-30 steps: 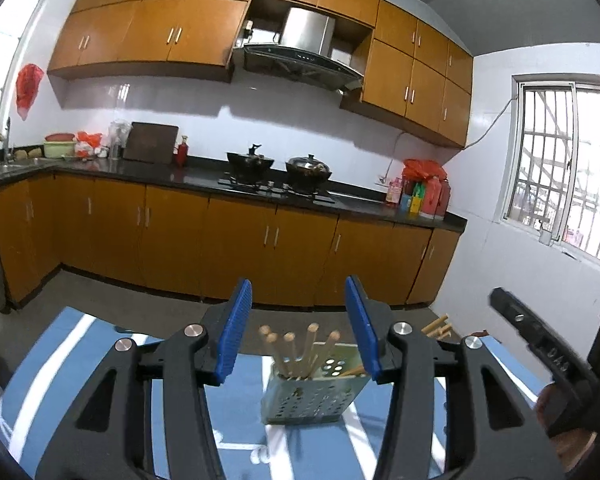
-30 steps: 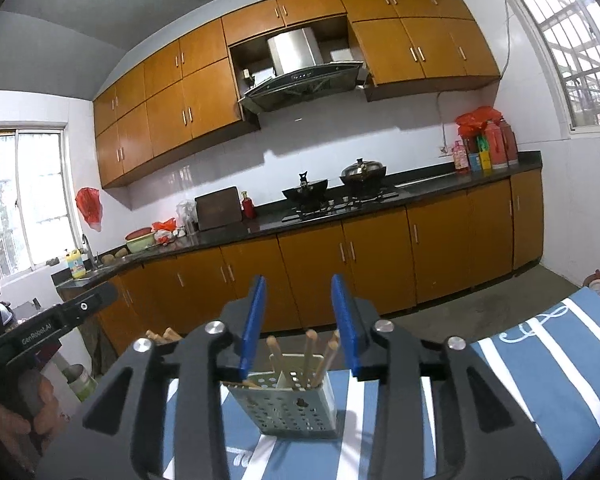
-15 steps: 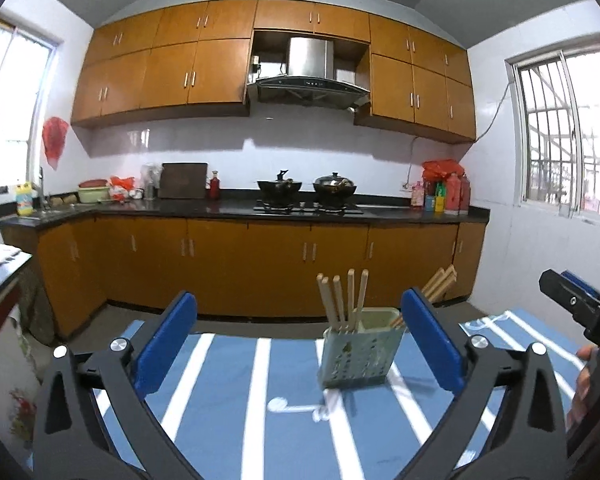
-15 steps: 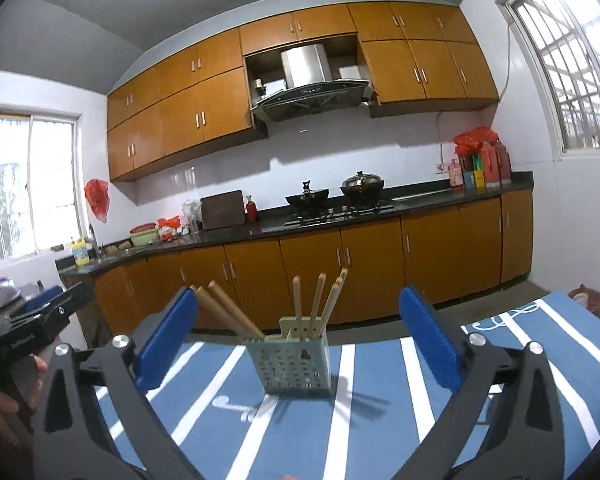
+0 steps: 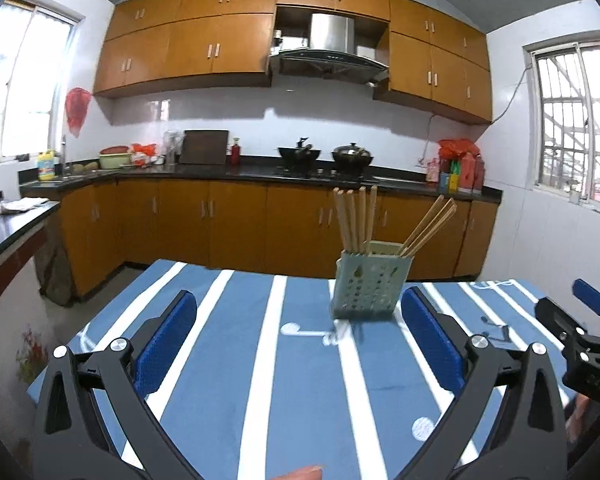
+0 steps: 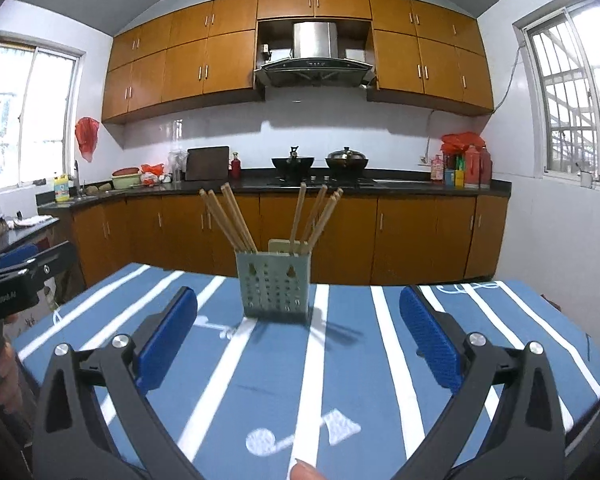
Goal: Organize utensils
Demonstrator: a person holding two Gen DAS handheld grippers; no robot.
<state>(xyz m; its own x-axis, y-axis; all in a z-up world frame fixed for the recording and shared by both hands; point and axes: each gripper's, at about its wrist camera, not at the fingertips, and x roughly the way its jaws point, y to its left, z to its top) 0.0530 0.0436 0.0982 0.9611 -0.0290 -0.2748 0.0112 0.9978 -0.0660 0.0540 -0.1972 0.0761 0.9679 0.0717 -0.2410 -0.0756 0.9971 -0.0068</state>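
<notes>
Chopsticks [image 6: 236,220] stand in two bunches in holder [image 6: 275,288] on far part of striped cloth [image 6: 380,360] — long axes near upright, splayed. Holder lies ahead of both tools: just left of centre for right gripper [image 6: 298,340], off toward right pad of left gripper [image 5: 298,344]. Right looks better lined up. Both sets of jaws have just been opening — now spread wide, nothing between them

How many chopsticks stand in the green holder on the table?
7 visible chopsticks in the holder: three lean left in its left part, four lean right in its right part. More may hide behind them.
</notes>
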